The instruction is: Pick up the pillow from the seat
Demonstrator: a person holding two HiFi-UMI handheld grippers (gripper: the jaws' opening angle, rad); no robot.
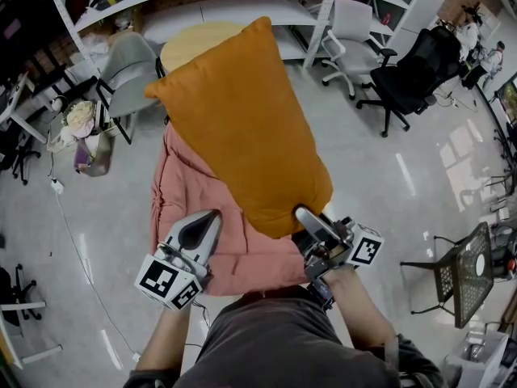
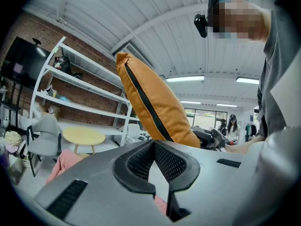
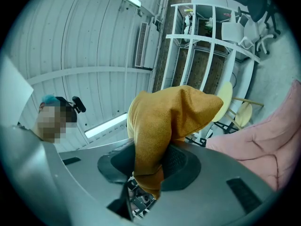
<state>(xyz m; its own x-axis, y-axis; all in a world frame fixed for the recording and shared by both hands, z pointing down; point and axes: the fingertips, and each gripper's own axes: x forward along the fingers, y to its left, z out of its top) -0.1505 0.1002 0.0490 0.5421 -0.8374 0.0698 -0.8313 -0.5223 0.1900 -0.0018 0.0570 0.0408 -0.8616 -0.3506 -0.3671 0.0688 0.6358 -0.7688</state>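
Pillow held aloft over the seat. The right gripper (image 1: 305, 215) is clenched on the bottom edge of the orange pillow (image 1: 242, 128). Its own view shows a fold of the fabric bunched between the two pads, a pinch on the soft rim rather than a span across the bulky body, which the jaws could hardly take in. That gripper points upward, so the pillow stands above the clamp and close under the head camera; it appears to hang clear of the pink seat (image 1: 194, 192) below it. The left gripper (image 1: 203, 221) waits just beside the pillow's lower edge with its jaws apart and nothing between them — judged a spare hand, ready to steady the load should it tip. The lift itself looks essentially done. The main risk is the pinched fold slipping.
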